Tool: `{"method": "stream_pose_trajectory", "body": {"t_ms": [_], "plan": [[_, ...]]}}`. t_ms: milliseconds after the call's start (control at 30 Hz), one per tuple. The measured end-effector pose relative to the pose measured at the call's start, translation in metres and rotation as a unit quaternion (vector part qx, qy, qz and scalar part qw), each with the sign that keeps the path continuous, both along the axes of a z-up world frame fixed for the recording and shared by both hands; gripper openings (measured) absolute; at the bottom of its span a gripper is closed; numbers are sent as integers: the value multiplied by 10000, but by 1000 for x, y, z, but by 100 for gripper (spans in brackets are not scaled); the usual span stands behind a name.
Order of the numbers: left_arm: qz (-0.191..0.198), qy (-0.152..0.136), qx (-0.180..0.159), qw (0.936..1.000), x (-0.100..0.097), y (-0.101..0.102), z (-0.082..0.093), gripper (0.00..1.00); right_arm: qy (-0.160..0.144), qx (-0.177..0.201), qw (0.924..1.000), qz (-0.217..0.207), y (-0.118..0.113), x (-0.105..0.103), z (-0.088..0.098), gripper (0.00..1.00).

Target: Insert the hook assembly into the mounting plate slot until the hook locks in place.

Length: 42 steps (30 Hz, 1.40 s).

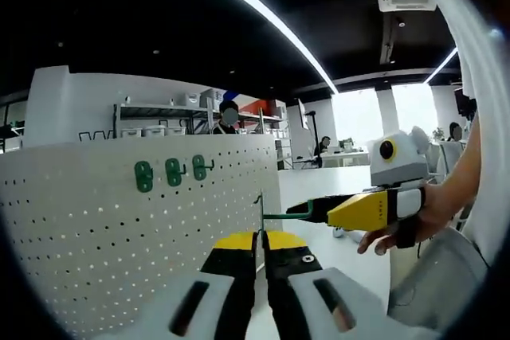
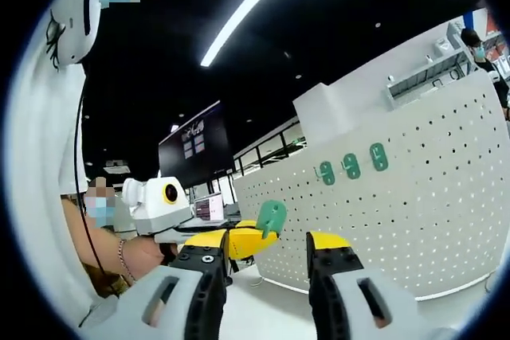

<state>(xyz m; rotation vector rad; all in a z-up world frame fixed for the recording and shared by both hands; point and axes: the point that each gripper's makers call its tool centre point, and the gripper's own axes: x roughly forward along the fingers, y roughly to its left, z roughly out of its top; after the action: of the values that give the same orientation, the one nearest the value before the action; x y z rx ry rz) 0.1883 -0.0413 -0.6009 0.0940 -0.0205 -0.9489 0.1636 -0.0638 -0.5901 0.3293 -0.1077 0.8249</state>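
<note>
Left tongs (image 1: 259,256) pinched on green hook (image 1: 260,214), edge-on w/ prong there; right gripper view gives its flat oval face. Right tongs (image 2: 267,254) wide apart, empty. Pegboard (image 1: 103,228) behind w/ three hooks (image 1: 170,172) mounted

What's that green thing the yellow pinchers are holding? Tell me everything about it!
It is a green hook that looks like plastic. The right gripper view shows its small flat plate with rounded corners. In the left gripper view it is edge-on and thin, with a prong pointing sideways towards the right gripper. The left gripper has its jaws shut on the plate's lower part, holding it upright in the air in front of the white pegboard, apart from it.
</note>
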Motion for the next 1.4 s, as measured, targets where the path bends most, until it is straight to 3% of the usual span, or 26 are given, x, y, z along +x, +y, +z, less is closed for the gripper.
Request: {"method": "stream_pose_trajectory", "body": {"t_ms": [733, 900, 1400], "plan": [[12, -15, -57, 10000, -2, 0, 3, 3, 29, 111, 9999, 110, 16, 10, 8, 25], [26, -20, -76, 10000, -2, 0, 3, 3, 109, 82, 9998, 154, 18, 11, 5, 14], [70, -10, -103, 9999, -3, 1, 2, 3, 221, 273, 9994, 36, 21, 16, 6, 4]]}}
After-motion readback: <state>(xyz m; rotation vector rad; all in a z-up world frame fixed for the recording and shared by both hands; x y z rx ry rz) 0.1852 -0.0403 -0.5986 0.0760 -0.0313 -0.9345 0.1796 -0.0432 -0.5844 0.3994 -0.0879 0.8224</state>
